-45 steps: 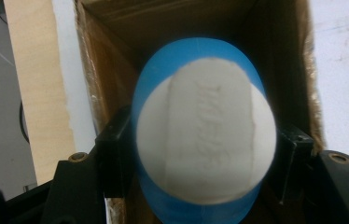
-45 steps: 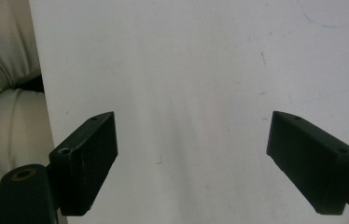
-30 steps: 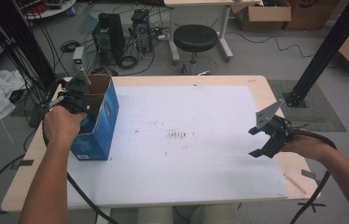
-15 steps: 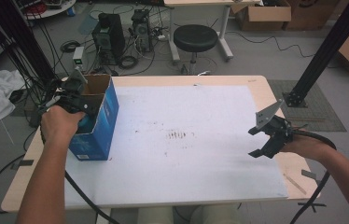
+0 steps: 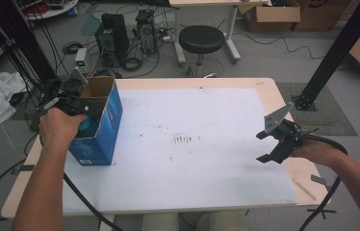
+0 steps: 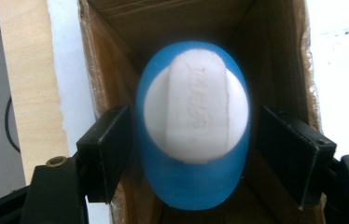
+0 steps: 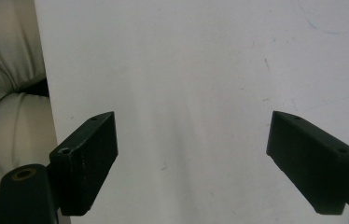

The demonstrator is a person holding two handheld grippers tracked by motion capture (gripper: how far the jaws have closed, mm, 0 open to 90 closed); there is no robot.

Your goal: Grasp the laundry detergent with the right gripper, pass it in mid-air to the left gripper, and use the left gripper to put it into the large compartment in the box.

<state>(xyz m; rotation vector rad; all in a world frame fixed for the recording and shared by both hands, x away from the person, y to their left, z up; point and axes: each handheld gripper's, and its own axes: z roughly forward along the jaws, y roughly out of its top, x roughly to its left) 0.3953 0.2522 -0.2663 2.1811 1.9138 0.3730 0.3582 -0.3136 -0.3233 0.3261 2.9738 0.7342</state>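
The left hand-held gripper (image 5: 83,108) is hanging over the open top of the tall blue cardboard box with a plain brown inside (image 5: 102,126), which is standing upright on the white sheet (image 5: 192,168) near the left edge of the light wooden desk (image 5: 293,173). In the left gripper view this hand-held gripper (image 6: 196,154) is looking straight down into the box (image 6: 112,18), and its two black jaws are standing on either side of a rounded blue plastic object with a white oblong top that is bearing faint raised lettering (image 6: 195,126). The jaws have just been opening: the left pad is lying at, or just beside, the blue flank and I cannot tell whether it is touching, while the right pad is showing a clear gap, so the object is sitting between them, inside the box, without being squeezed. In the high view a patch of blue (image 5: 90,126) is showing in the box mouth just beside the person's left hand (image 5: 60,126). The right hand-held gripper (image 5: 270,144) is hovering over the right edge of the white sheet, well apart from the box, its jaws standing wide with nothing between them; in the right gripper view (image 7: 191,161) bare white sheet (image 7: 210,70) is lying beneath the jaws, and pale cloth (image 7: 4,93) is showing past the sheet's edge.
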